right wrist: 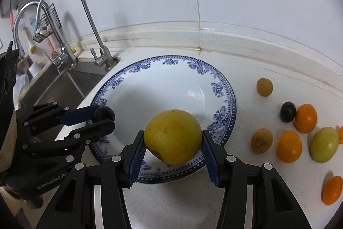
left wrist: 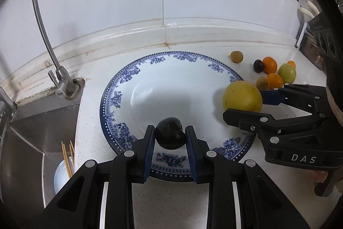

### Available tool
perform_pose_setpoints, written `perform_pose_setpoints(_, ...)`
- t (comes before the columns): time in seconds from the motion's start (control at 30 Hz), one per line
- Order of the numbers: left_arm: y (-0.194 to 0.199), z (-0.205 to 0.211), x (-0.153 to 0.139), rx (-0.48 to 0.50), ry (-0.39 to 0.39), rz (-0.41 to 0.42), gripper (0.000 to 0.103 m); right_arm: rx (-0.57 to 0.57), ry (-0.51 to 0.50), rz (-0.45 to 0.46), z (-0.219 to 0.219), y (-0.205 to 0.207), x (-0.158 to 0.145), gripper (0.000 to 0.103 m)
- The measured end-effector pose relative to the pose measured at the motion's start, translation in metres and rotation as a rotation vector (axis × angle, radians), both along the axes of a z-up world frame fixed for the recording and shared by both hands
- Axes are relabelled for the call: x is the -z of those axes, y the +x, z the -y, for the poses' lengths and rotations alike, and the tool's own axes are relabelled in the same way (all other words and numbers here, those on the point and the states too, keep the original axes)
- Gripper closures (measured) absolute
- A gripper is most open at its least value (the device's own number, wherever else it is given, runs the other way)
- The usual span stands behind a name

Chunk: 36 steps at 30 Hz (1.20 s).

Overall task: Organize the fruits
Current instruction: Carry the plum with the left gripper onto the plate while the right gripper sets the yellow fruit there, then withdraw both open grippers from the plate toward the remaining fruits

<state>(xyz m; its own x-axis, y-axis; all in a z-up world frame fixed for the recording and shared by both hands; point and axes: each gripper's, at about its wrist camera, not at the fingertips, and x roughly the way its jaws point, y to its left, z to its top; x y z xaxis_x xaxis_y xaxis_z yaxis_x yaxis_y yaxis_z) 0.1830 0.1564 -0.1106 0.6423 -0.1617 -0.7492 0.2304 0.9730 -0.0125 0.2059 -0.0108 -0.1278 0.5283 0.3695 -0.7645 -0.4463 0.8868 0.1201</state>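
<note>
- Dark glossy round fruit (left wrist: 170, 136) pinched btw pads of left gripper (left wrist: 170, 138), over near rim of blue-patterned white ceramic plate (left wrist: 111, 87).
- Right gripper (right wrist: 173, 148) clamps big yellow round fruit (right wrist: 173, 140) above same plate.
- Small orange fruits (right wrist: 289, 146) lie to its right on counter.

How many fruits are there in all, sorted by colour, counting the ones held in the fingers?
Going by the right wrist view:
Orange: 4, the last cut off at the edge
Dark: 2
Brown: 2
Yellow: 1
Green: 1
Total: 10
</note>
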Motion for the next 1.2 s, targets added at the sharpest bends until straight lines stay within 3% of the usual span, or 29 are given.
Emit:
perform_pose_setpoints(0.37, 0.004, 0.0, 0.006, -0.006, 0.008, -0.023, 0.074, -0.01, -0.017, 0.0, -0.003, 0.002, 0.002, 0.051)
perform_pose_setpoints(0.47, 0.001, -0.001, 0.003, -0.017, 0.003, -0.017, 0.064, -0.011, -0.017, 0.002, -0.003, 0.002, 0.002, 0.051)
perform_pose_setpoints(0.63, -0.014, -0.001, -0.014, -0.038, 0.037, 0.028, 0.057, -0.002, 0.003, 0.012, 0.0, -0.005, -0.002, 0.05)
perform_pose_setpoints(0.73, -0.028, 0.0, -0.029, -0.049, 0.029, 0.058, 0.051, 0.005, 0.006, 0.067, 0.003, -0.018, -0.015, 0.043)
perform_pose_setpoints(0.9, -0.052, 0.007, -0.054, -0.057, -0.008, 0.107, 0.047, 0.027, 0.029, 0.139, 0.015, -0.044, -0.043, 0.043)
perform_pose_setpoints(1.2, -0.087, 0.047, -0.082, 0.015, -0.038, 0.176, 0.041, 0.155, 0.038, 0.218, 0.06, -0.091, -0.077, 0.036)
